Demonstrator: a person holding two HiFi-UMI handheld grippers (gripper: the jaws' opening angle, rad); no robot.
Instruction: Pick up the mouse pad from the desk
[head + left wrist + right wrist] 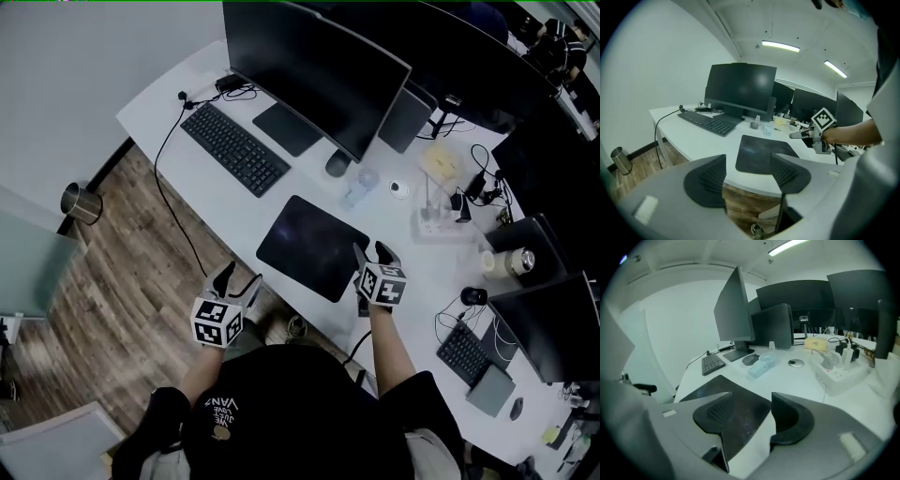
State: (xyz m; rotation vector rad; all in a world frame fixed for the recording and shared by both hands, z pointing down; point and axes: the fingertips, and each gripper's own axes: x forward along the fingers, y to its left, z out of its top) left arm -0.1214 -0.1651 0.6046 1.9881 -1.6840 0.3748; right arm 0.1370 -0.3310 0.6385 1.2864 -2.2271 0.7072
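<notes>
Jaws stood apart, empty, on left gripper and right gripper alike; the mouse pad lay flat by the desk's front edge, one corner below the right jaws. It looked thin, light, floppy; that corner seemed the place to pinch

The left tongs gape empty before the desk edge; mouse pad lies flat ahead

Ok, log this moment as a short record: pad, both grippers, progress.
mouse pad: lies flat on the white desk, in front of the monitor
left gripper: open, empty, off the desk's near edge
right gripper: open, over the pad's right-hand edge, not gripping
progress: pad not yet picked up
</notes>
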